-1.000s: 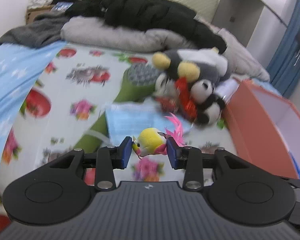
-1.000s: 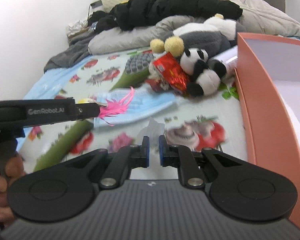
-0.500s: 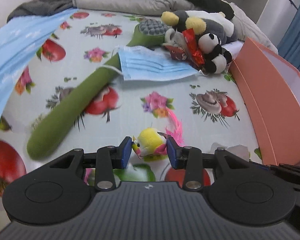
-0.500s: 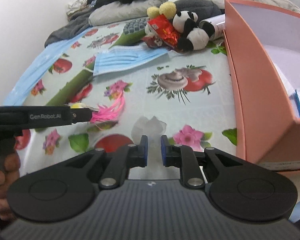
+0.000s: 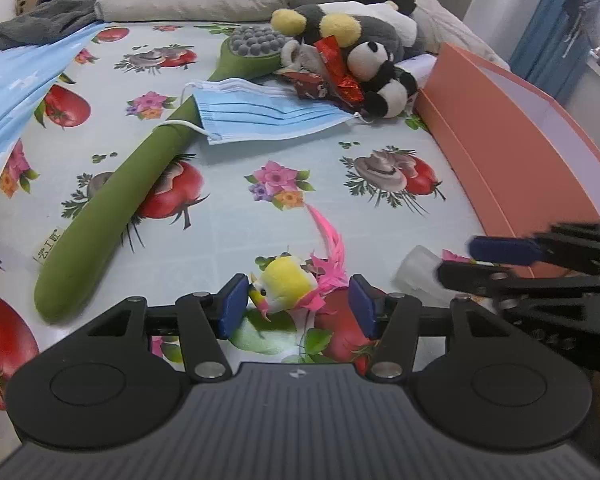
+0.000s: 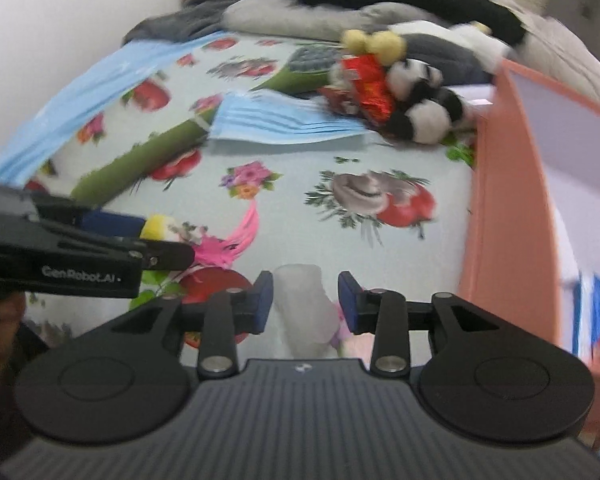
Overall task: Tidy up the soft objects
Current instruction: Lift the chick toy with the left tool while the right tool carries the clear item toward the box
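Now my left gripper point(image 5: 296, 306) is opening to drop the yellow bird toy point(image 5: 286, 284) on the bedsheet point(image 5: 228, 216), while my right gripper point(image 6: 305, 306), opening and touching nothing, straddles the translucent soft lump point(image 6: 302, 304), which I judge needs closing on next.

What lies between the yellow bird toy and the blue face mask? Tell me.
Bare printed sheet, save the yellow bird toy's own pink feather; the blue face mask lies clear. Left wrist view.
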The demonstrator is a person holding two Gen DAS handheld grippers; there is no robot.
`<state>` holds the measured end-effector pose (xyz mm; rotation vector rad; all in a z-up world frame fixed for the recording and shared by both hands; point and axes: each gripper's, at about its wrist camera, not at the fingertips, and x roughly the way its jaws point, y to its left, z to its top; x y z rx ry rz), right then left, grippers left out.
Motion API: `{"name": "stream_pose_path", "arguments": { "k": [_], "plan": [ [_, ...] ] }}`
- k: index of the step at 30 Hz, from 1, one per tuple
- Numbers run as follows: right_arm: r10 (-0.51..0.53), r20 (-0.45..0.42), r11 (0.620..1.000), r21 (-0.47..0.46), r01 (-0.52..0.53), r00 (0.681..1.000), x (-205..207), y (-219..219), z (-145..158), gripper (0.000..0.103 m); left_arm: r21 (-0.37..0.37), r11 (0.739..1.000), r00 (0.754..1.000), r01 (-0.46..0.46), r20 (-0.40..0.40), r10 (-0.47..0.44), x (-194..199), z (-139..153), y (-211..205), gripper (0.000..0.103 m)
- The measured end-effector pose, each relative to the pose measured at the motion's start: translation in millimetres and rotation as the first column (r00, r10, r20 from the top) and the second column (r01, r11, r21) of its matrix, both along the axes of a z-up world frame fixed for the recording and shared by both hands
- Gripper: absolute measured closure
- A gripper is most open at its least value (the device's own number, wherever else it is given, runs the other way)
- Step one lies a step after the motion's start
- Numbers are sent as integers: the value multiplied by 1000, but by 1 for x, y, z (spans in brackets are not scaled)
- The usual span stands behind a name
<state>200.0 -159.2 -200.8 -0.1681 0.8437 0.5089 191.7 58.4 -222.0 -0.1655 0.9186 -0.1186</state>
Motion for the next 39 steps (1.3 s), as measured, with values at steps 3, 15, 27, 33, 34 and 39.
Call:
{"name": "stream_pose_path", "arguments": {
  "k": [3, 15, 27, 33, 34, 39],
  "plan": [
    [65, -5, 997, -37, -65, 998, 8, 10, -7, 61, 11, 999, 999, 30, 11, -30, -1, -1, 1, 41],
    [110, -45, 989, -99, -114, 993, 16, 20, -31, 71, 110, 983, 988, 144, 35, -149, 1, -6, 3, 41],
    [16, -106, 1000, -3, -16, 994, 18, 9, -20, 73, 137, 968, 975, 213, 32, -219, 8, -15, 0, 45],
    [-11, -122, 1000, 5, 12, 992, 15, 8, -20, 73, 116, 978, 984, 176, 12, -179, 11, -18, 4, 65],
    [-16, -122, 1000, 8, 17, 992, 15, 7, -20, 73, 109, 981, 987, 159, 13, -161, 11, -18, 5, 66],
    [-45, -125, 999, 16, 48, 991, 11, 6, -19, 73, 70, 993, 995, 94, 32, -96, 7, -9, 6, 66]
  ]
}}
